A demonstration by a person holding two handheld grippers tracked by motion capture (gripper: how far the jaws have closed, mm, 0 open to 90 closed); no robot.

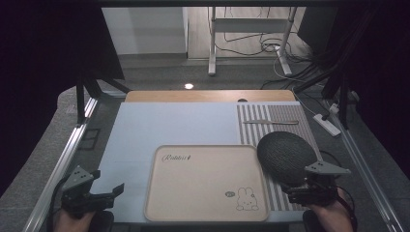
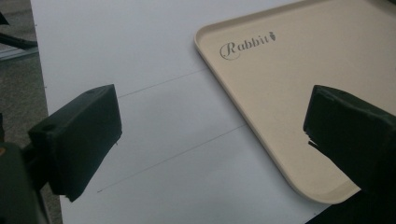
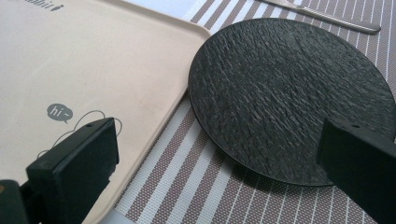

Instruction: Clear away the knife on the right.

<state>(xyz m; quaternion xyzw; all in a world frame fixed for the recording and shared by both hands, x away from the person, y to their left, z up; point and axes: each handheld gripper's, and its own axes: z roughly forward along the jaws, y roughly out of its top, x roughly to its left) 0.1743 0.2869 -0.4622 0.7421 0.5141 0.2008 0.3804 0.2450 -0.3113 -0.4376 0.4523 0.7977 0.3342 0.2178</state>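
A beige tray [image 1: 203, 193] carries a line-drawn rabbit and grey "Rabbit" lettering. The round plate [image 3: 289, 93] is black and rough-textured, lying on a brown-and-white striped placemat [image 3: 196, 186]. The counter [image 1: 169, 125] is pale blue-white.

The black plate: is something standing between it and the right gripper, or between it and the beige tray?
Nothing visible does. The right gripper is open at the near edge of the black plate, with only striped placemat between. The beige tray lies bare directly beside the plate.
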